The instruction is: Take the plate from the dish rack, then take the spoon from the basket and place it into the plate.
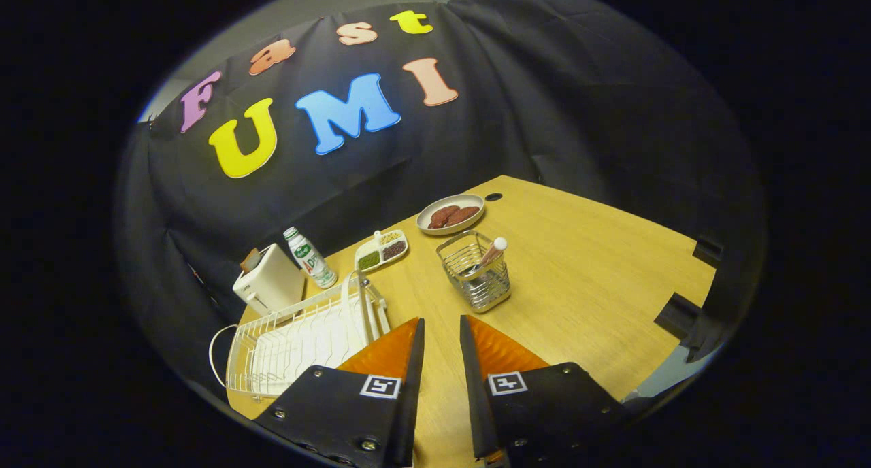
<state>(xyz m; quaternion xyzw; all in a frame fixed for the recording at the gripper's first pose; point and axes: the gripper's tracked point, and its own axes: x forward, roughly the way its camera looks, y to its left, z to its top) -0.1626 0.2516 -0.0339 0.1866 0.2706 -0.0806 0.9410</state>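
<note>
Fingers [442, 328] apart above table [585, 277].

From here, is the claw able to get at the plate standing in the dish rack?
Probably yes. The claw is open and holds nothing, and the plate stands upright in the dish rack just beside its left finger, with nothing between them.

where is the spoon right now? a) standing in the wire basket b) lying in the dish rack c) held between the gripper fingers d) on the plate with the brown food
a: the spoon stands tilted in the wire basket on the table, beyond the gripper, whose fingers are apart with nothing between them; the dish rack sits beside the left finger.
</note>
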